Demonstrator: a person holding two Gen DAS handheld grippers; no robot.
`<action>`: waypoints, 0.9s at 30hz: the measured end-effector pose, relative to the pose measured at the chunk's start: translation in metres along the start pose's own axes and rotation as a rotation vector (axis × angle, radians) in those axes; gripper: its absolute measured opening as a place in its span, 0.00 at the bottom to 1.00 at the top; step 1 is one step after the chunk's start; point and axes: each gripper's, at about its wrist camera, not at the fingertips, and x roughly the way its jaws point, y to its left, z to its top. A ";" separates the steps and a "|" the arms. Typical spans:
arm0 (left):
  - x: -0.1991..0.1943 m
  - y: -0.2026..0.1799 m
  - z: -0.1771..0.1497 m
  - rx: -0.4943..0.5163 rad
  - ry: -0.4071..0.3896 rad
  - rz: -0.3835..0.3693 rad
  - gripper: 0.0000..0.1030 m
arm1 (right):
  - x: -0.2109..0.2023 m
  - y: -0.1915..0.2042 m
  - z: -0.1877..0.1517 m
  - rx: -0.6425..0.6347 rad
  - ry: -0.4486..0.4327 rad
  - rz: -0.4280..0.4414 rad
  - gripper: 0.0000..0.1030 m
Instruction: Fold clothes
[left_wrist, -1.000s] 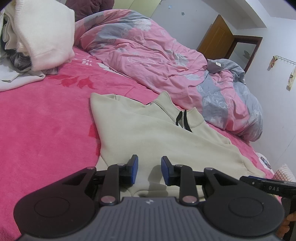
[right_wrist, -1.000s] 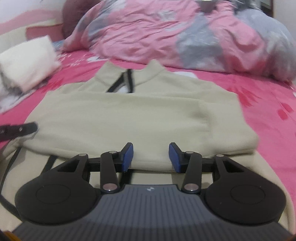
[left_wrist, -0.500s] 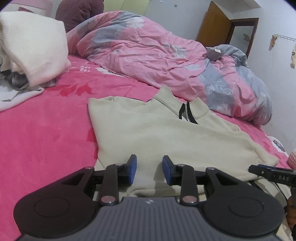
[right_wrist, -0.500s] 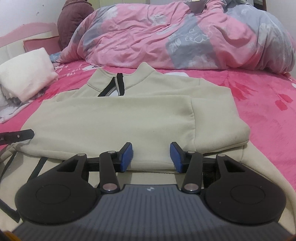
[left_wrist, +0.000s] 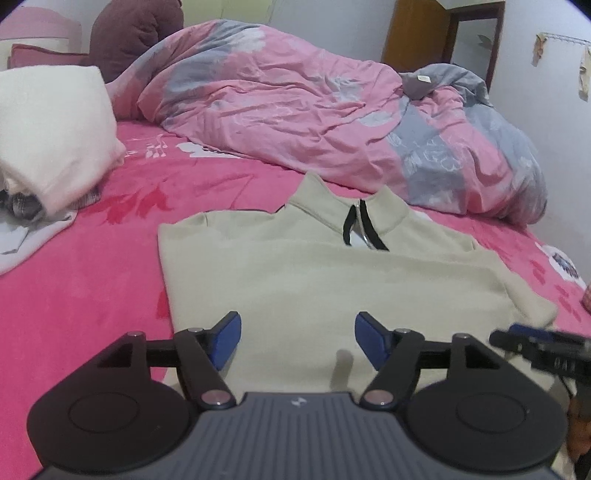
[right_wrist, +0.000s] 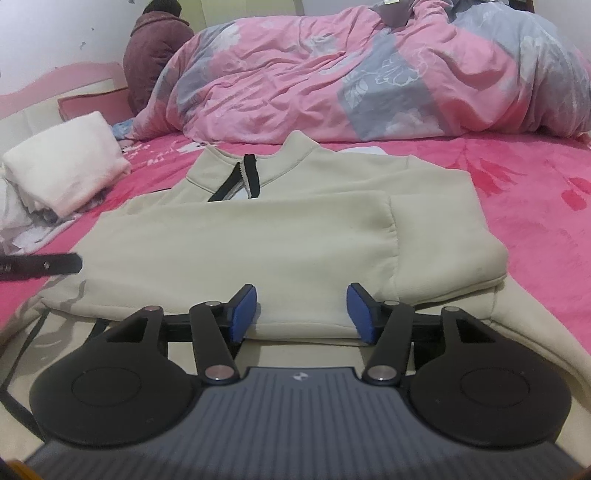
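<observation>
**A:** Where is the sweatshirt?

**B:** The cream zip-neck sweatshirt (left_wrist: 317, 273) lies flat on the pink bedsheet (left_wrist: 74, 302), collar toward the rumpled pink-and-grey duvet (left_wrist: 332, 122) along the far side of the bed. Its sleeve is folded across the chest, cuff toward the right edge.

**A:** And the left gripper?

**B:** The left gripper (left_wrist: 297, 338) is over the sweatshirt's near hem, jaws spread wide, the blue pads (left_wrist: 227, 338) holding nothing.

**A:** The right one?

**B:** The right gripper (right_wrist: 301, 312) is low at the folded sleeve's near edge. Its jaws are wide apart too, fabric showing between the pads, but nothing is pinched.

**A:** Anything else on the bed?

**B:** A folded white garment (right_wrist: 66, 162) sits on a small pile near the left edge, and a dark maroon cushion (left_wrist: 136, 40) is at the headboard.
</observation>
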 end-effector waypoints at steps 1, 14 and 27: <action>0.002 -0.001 0.003 -0.003 0.002 0.003 0.68 | 0.000 0.000 0.000 -0.001 0.000 0.005 0.54; 0.048 -0.012 0.012 0.055 0.043 0.065 0.68 | 0.000 0.003 -0.002 -0.018 0.002 0.008 0.59; 0.062 -0.019 0.000 0.141 0.030 0.104 0.77 | 0.000 0.005 -0.002 -0.034 0.005 0.001 0.61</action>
